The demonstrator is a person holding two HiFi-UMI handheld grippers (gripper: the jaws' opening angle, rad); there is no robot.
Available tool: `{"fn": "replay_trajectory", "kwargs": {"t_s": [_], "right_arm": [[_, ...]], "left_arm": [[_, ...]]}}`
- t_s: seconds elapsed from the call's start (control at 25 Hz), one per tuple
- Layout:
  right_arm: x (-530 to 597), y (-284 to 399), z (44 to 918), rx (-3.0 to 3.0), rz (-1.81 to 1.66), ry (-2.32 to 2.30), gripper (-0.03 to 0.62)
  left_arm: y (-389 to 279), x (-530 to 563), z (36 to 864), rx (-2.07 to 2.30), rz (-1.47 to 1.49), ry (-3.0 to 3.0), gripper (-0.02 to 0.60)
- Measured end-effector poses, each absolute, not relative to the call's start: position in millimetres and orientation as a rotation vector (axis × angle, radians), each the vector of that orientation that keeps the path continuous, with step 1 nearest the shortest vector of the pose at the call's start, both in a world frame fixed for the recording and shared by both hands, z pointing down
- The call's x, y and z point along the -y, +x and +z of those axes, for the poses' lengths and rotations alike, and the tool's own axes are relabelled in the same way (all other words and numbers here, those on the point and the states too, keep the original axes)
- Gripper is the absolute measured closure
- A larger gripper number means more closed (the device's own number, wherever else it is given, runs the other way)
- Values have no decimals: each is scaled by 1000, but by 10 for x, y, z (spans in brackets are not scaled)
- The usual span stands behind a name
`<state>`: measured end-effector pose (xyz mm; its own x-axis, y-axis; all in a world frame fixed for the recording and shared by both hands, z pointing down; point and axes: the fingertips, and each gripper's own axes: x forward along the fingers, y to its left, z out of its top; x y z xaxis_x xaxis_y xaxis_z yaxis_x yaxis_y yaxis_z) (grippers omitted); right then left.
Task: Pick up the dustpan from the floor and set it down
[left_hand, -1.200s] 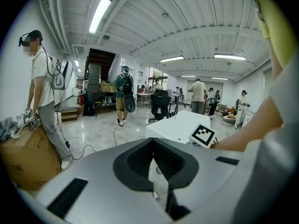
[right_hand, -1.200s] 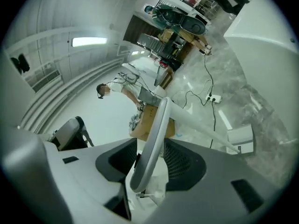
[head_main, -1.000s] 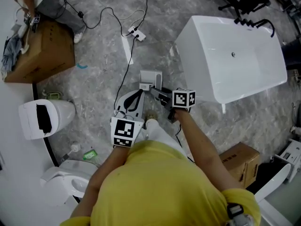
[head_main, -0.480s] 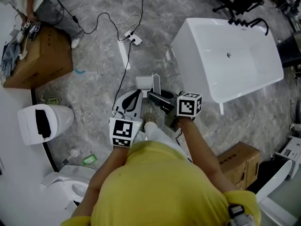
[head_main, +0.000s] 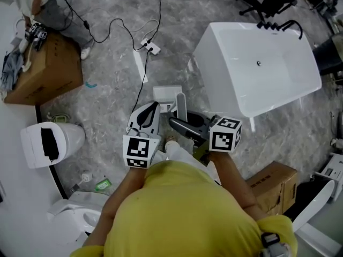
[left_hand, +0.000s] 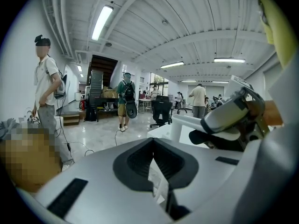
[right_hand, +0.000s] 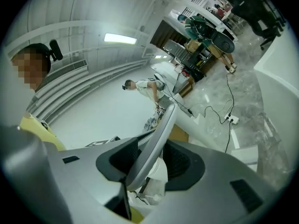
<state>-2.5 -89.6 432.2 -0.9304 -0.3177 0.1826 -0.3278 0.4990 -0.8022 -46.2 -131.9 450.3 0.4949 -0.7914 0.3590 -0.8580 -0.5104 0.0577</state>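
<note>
The dustpan (head_main: 167, 94) is a light grey pan with a long pale handle (head_main: 181, 105), seen in the head view just ahead of my knees. My right gripper (head_main: 179, 123) has the handle between its jaws and holds the pan off the floor. The jaws are opening. In the right gripper view the handle (right_hand: 159, 139) runs up and away between the dark pads of the right gripper (right_hand: 152, 155). My left gripper (head_main: 153, 108) hovers to the left of the dustpan, apart from it. In the left gripper view the left gripper (left_hand: 153, 146) is shut, nothing in it.
A white bathtub (head_main: 257, 68) stands to the right. A cardboard box (head_main: 45, 71) and a toilet (head_main: 51, 141) are on the left. Cables and a power strip (head_main: 153, 48) lie on the floor ahead. Another box (head_main: 276, 183) sits at the lower right. A person (head_main: 48, 4) stands far left.
My right gripper has risen with the dustpan handle in its jaws, and its marker cube has come closer to the head camera. The left gripper has hardly moved.
</note>
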Motion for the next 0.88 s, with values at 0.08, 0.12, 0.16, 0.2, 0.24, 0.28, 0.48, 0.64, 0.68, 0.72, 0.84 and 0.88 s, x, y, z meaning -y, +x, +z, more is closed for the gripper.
{"fn": "replay_trajectory", "kwargs": {"t_s": [0.08,0.12,0.16,0.2,0.24,0.28,0.48,0.64,0.68,0.72,0.84,0.88], "right_arm": [[876,-28,4256,2720,1439,573,414],[875,-29,4228,2725,1433,568,414],[874,-28,4206,2728,1423,564,413],[871,-28,4192,2727,1409,561,411],[866,-27,4183,2725,1396,558,411],[864,-26,4177,2724,1389,557,411],[874,-14,4185,2722,1392,564,410],[867,2,4202,2712,1392,557,410],[870,0,4208,2709,1395,557,410],[876,0,4215,2705,1399,557,408],[910,12,4259,2695,1414,557,408],[924,19,4287,2689,1417,559,408]], "left_arm": [[-463,1327,4500,1412,424,2511,580],[-460,1331,4497,1413,425,2511,580],[-455,1332,4492,1413,424,2511,580],[-450,1329,4486,1412,424,2512,580],[-446,1323,4478,1412,423,2514,580],[-443,1318,4472,1411,423,2515,580],[-434,1305,4470,1413,423,2513,580],[-422,1306,4477,1413,429,2511,580],[-427,1309,4480,1415,430,2510,580],[-430,1314,4483,1416,431,2508,580],[-432,1345,4494,1418,433,2502,580],[-432,1357,4501,1417,434,2500,580]]}}
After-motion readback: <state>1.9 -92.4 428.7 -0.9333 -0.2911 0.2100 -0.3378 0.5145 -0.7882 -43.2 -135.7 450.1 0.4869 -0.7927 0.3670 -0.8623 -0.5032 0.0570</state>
